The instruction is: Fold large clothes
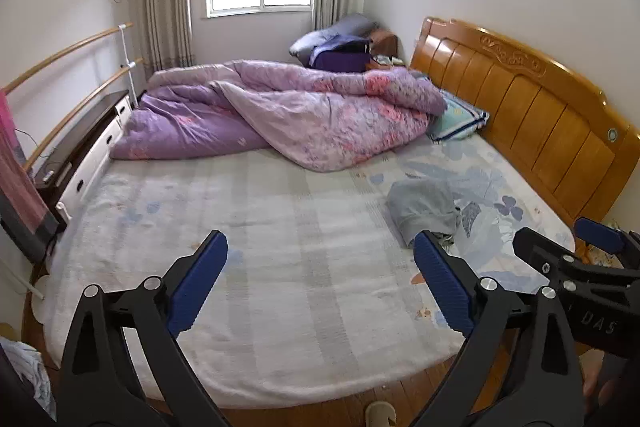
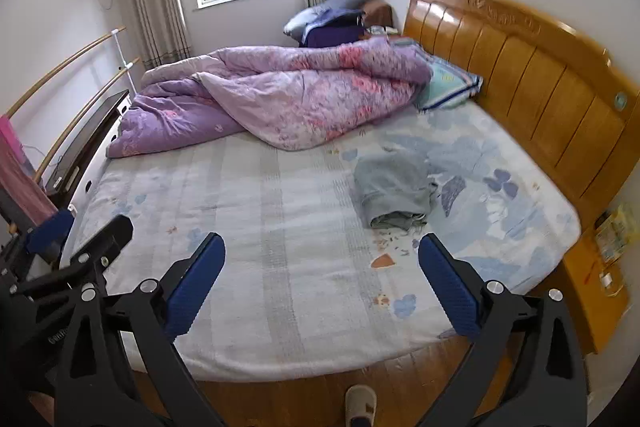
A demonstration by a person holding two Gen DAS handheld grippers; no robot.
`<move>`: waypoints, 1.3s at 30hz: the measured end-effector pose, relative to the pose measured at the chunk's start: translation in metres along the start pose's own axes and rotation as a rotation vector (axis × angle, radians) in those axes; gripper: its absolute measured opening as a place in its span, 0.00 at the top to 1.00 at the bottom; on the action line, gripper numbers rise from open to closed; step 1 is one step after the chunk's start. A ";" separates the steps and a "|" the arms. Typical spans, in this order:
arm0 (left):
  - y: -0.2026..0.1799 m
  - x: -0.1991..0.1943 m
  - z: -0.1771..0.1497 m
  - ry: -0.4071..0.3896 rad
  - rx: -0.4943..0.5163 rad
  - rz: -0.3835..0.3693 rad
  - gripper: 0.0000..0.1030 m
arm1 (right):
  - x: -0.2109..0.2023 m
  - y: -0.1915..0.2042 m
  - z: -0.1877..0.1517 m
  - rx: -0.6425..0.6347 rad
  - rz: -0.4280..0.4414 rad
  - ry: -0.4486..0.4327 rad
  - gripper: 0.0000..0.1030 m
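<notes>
Right wrist view: grey garment (image 2: 394, 193), folded, soft, light; beyond the empty, wide-apart jaws of the right gripper (image 2: 322, 283); take hem edge.

At the right of the frame, the wooden headboard (image 2: 520, 75) is shining glossy; the grey folded garment (image 2: 392, 187) is looking soft and matt; the gripper pads (image 2: 448, 291) are showing ribbed blue plastic.

White letters "DAS" stand on the black body of the right hand-held gripper (image 1: 568, 247); nothing else is legible.
</notes>
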State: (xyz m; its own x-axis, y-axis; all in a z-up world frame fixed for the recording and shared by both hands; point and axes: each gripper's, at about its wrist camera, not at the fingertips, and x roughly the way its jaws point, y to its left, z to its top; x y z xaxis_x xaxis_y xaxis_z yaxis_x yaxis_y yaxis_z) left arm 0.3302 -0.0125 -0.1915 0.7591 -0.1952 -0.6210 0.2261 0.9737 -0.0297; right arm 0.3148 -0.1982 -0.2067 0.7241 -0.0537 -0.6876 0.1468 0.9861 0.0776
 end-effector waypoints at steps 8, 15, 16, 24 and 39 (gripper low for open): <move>0.021 -0.091 0.017 -0.069 0.022 0.047 0.08 | -0.083 0.037 0.007 -0.021 0.017 -0.058 0.07; 0.031 -0.146 0.029 -0.090 0.013 0.075 0.08 | -0.134 0.057 0.014 -0.058 0.040 -0.104 0.07; 0.033 -0.155 0.031 -0.099 0.010 0.072 0.08 | -0.140 0.057 0.015 -0.064 0.046 -0.111 0.07; 0.039 -0.205 0.041 -0.154 -0.030 0.092 0.08 | -0.179 0.063 0.022 -0.078 0.065 -0.170 0.07; 0.041 -0.253 0.054 -0.235 -0.019 0.121 0.08 | -0.222 0.073 0.027 -0.107 0.051 -0.250 0.07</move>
State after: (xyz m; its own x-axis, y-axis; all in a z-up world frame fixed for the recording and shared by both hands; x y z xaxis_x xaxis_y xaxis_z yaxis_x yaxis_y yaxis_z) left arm 0.1805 0.0702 0.0071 0.9014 -0.0974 -0.4220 0.1154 0.9932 0.0173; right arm 0.1831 -0.1190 -0.0285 0.8748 -0.0278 -0.4838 0.0435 0.9988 0.0212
